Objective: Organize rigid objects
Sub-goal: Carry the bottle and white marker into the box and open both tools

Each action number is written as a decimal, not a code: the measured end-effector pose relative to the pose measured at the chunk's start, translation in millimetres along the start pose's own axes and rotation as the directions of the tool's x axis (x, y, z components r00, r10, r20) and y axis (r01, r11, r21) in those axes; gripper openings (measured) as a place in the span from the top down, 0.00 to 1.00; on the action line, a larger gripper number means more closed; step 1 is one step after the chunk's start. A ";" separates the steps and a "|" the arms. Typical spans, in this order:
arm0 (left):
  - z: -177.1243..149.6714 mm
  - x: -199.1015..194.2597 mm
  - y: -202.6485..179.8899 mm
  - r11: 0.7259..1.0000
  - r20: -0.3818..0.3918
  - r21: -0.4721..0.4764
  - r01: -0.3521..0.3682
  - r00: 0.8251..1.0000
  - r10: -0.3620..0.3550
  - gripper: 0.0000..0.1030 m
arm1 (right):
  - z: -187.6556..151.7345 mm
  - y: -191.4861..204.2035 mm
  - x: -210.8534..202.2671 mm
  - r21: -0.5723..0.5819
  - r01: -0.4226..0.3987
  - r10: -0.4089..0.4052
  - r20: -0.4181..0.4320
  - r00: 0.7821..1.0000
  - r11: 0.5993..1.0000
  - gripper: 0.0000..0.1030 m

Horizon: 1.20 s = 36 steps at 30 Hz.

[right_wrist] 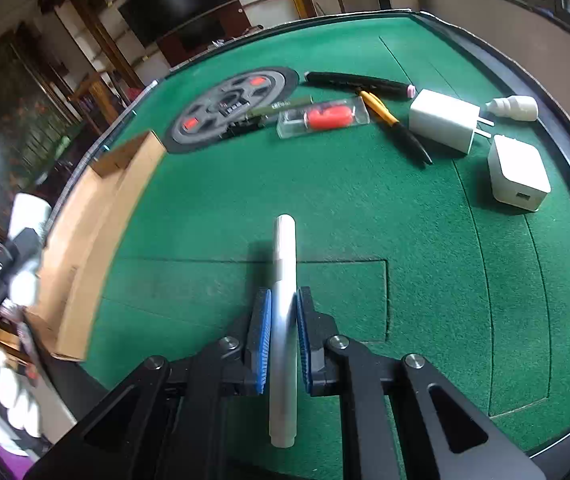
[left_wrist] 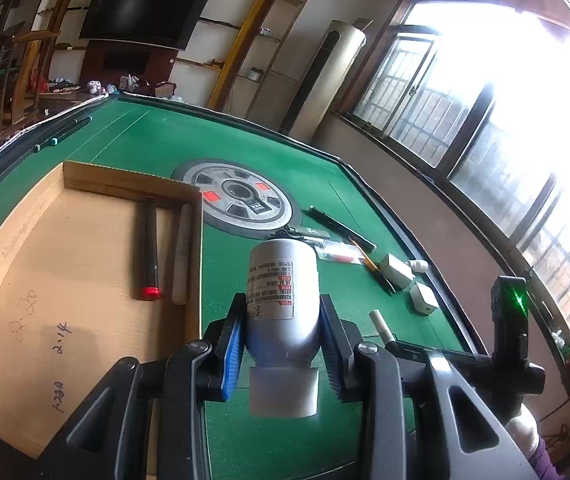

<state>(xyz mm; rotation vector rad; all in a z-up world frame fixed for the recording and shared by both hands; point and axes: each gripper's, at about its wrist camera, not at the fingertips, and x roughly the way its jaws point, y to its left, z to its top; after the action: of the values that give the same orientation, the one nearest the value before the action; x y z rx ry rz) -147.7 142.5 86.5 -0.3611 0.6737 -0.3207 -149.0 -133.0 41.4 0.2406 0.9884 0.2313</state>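
My left gripper [left_wrist: 281, 320] is shut on a white labelled bottle [left_wrist: 283, 284] and holds it above the green felt, just right of the cardboard box [left_wrist: 45, 280]. The box holds a black marker with a red end [left_wrist: 149, 244] and a grey stick [left_wrist: 182, 254]. My right gripper [right_wrist: 283, 308] is shut on a silver-white marker [right_wrist: 283, 280], held above the felt. The right gripper also shows at the left wrist view's right edge [left_wrist: 509, 320], state unclear there.
On the felt at the right lie two white chargers [right_wrist: 443, 122] [right_wrist: 519, 176], a small dropper bottle [right_wrist: 515, 107], a yellow-black pen [right_wrist: 393, 124], a clear case with a red part [right_wrist: 323, 117], a black stick [right_wrist: 359, 82] and a green tool [right_wrist: 281, 110]. The table's round centre panel [right_wrist: 231, 108] is behind.
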 end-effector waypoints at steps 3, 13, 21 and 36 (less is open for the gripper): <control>3.8 -4.5 9.4 1.000 0.009 -0.014 -0.024 1.000 0.024 0.65 | 10.8 8.2 -6.6 0.000 -0.061 0.061 0.012 0.998 0.998 0.88; 34.7 -23.6 59.9 0.982 0.013 -0.029 -0.189 0.982 0.189 0.65 | 49.9 77.8 -2.4 -0.071 -0.244 0.245 -0.005 0.970 0.967 0.88; 75.0 15.9 110.8 0.958 -0.056 -0.017 -0.286 0.957 0.285 0.65 | 95.3 165.9 66.1 -0.044 -0.392 0.385 -0.111 0.916 0.919 0.88; 90.7 95.2 178.4 0.938 -0.222 -0.177 -0.298 0.941 0.257 0.65 | 118.5 222.9 172.4 -0.007 -0.270 0.263 -0.198 0.944 0.963 0.87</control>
<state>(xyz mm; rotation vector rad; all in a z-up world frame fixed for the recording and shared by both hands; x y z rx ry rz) 12.2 283.1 24.9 -0.4308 0.9453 -0.0128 23.8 119.0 34.9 0.3249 1.1455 0.5272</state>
